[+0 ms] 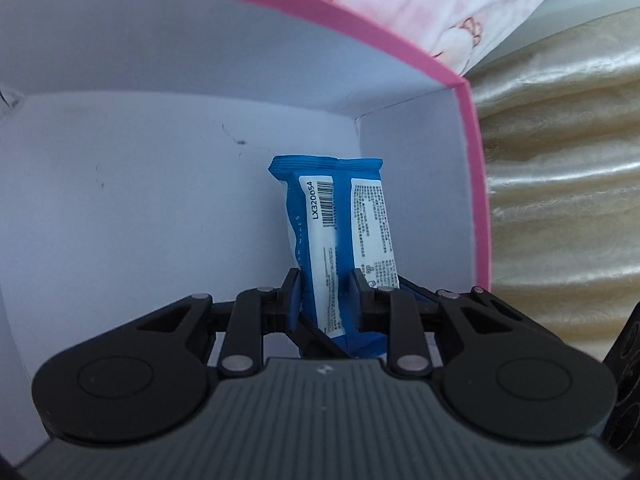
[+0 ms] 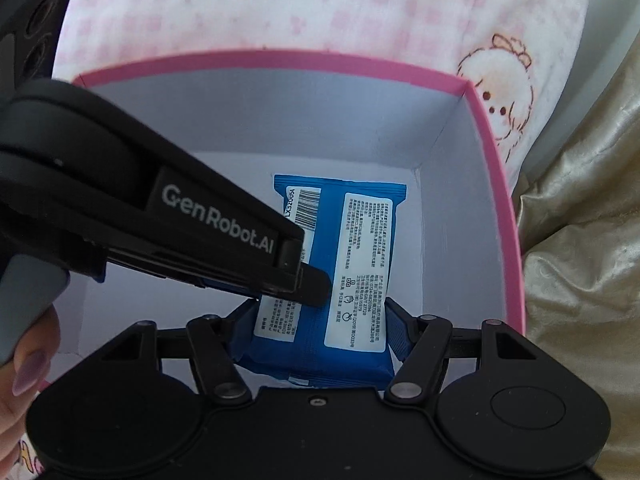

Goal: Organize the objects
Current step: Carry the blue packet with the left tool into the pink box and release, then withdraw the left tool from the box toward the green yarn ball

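Your left gripper (image 1: 326,300) is clamped across the thin edge of the blue wipes packet (image 1: 340,232), its blue pads pinching the near end, while your right gripper (image 2: 320,320) straddles the packet's broad face with a pad pressing each long side, so both tools grip the same item. In the right wrist view the left gripper (image 2: 316,286) reaches in from 9 o'clock, its finger lying over the packet (image 2: 352,256) near the lower edge of the printed label. The packet hangs inside the pink-rimmed box (image 1: 476,184), toward the box's corner at 2 o'clock, label side facing you; I cannot tell whether its far end touches the white floor yet. Judge it as light and soft: a film wrapper over a pliable stack, likely to bow and crinkle instead of holding shape, and the glossy film could slide under a loose pinch. The side-to-side hold across the padded middle looks the safer one; the crimped end seals would offer little to grip. Beyond the box lie pink patterned bedding (image 2: 280,12) at 12 o'clock and a gold satin cloth (image 2: 580,240) at 3 o'clock.
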`<state>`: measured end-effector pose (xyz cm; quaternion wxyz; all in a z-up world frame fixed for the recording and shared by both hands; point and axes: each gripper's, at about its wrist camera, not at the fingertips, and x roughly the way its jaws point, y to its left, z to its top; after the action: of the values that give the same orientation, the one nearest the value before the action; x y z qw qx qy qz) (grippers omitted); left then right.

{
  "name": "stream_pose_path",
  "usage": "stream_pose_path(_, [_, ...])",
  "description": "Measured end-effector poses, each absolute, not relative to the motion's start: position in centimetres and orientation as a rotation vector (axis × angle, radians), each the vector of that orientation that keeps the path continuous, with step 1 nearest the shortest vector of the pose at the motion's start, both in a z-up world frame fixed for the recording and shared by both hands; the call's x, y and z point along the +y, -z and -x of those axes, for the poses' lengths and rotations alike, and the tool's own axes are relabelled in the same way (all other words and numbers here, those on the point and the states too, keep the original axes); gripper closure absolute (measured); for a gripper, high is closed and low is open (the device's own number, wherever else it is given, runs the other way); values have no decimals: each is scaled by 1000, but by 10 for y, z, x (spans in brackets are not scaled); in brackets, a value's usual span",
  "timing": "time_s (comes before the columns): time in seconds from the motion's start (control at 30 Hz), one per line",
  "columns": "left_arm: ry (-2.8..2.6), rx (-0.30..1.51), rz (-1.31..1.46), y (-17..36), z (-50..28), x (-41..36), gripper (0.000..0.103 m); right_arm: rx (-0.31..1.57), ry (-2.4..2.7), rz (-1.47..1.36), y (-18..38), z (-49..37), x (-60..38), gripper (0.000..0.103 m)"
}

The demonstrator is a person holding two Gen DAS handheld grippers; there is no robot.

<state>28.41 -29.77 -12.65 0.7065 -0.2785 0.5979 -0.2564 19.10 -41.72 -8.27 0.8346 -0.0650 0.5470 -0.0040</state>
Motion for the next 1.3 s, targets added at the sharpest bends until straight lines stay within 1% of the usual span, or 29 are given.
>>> stream_pose_path(0.17, [561,1381,655,144,-285,-299,80,1223,27,191,95,-195,-413,33])
stream_pose_path(0.3, [512,1443,665,156,-289,-302,83,1210,37,232,95,-194,-411,33])
stream_pose_path(0.37, [510,1458,678,157,-290,-303,83,1195,33,245,92,-191,-411,33])
stream_pose_path(0.43, [500,1467,685,157,-291,-303,83,1181,30,253,89,-187,-412,39])
stream_pose_path(0.47, [501,1468,692,157,-291,-304,83,1172,40,262,88,-185,-413,45])
stream_pose_path(0.5, [505,1471,701,157,-291,-306,83,1165,38,264,87,-183,-414,49])
stream_pose_path(0.6, [517,1467,691,154,-292,-311,83,1140,33,233,84,-173,-418,53])
stream_pose_path(0.73, [536,1415,607,140,-288,-312,83,1101,28,194,77,-159,-420,53])
stream_pose_path(0.97, [573,1343,487,105,-271,-296,78,1010,29,90,51,-132,-414,51])
stream_pose_path(1.07, [568,1326,382,85,-262,-293,63,976,25,66,38,-118,-406,50])
stream_pose_path(1.23, [568,1288,276,47,-239,-268,60,946,6,20,11,-99,-397,46])
stream_pose_path(1.3, [570,1267,256,35,-231,-259,58,945,-3,2,2,-97,-399,43])
